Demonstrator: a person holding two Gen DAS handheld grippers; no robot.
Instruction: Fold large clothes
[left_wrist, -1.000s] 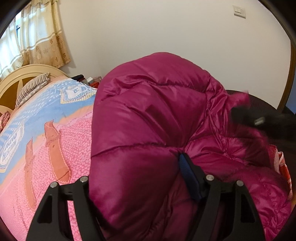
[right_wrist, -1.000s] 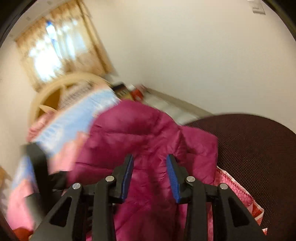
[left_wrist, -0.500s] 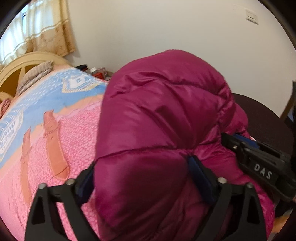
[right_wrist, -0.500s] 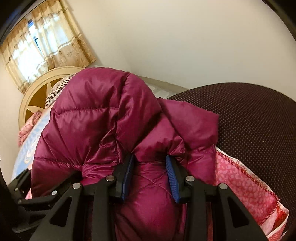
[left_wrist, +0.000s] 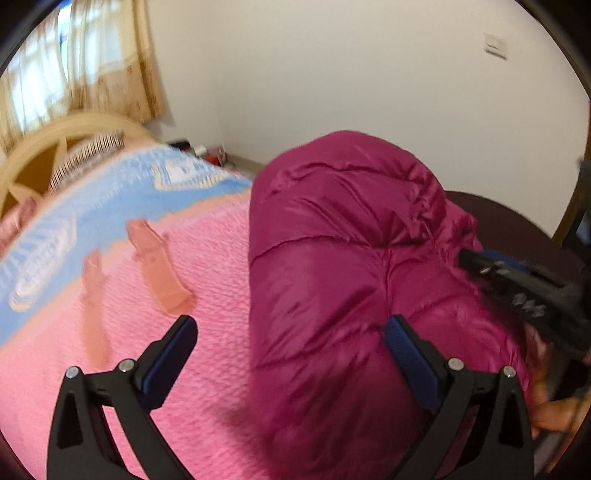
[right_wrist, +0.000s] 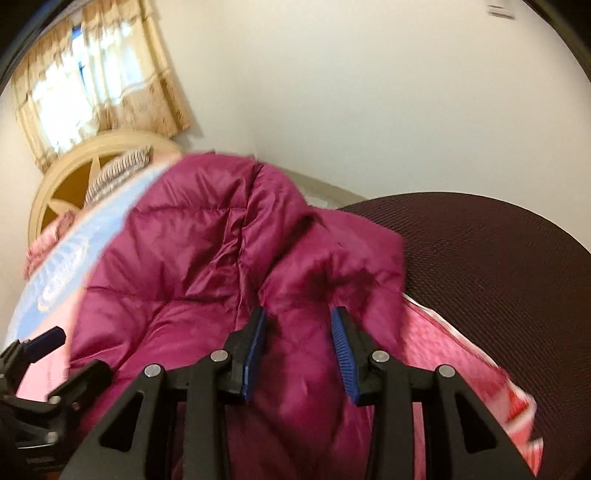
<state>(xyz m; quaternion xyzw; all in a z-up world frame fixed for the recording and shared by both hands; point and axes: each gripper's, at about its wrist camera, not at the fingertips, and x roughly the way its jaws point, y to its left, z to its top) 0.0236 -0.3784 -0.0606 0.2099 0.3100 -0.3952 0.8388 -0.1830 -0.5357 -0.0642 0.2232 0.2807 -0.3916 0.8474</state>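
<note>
A magenta quilted down jacket (left_wrist: 343, 266) lies bundled on the pink and blue bedspread (left_wrist: 122, 258), near the bed's right edge. My left gripper (left_wrist: 290, 343) is open wide; its right finger touches the jacket's puffed side and its left finger is over bare bedspread. My right gripper (right_wrist: 298, 339) straddles a fold of the jacket (right_wrist: 207, 258) with a gap between its jaws, so I cannot tell whether it grips. The right gripper also shows in the left wrist view (left_wrist: 524, 291), at the jacket's right side. The left gripper shows in the right wrist view (right_wrist: 33, 369).
A dark maroon mesh chair (right_wrist: 498, 266) stands right beside the bed's edge. A cream wooden headboard (left_wrist: 44, 147) and a striped pillow (left_wrist: 85, 155) are at the far end. Small items (left_wrist: 199, 151) sit by the wall. A curtained window (right_wrist: 88, 81) is behind.
My left gripper has opened and let go of the jacket, and its left finger now stands clear over the bedspread. The jacket bundle sits lower on the bed. My right gripper stays over its fold.
</note>
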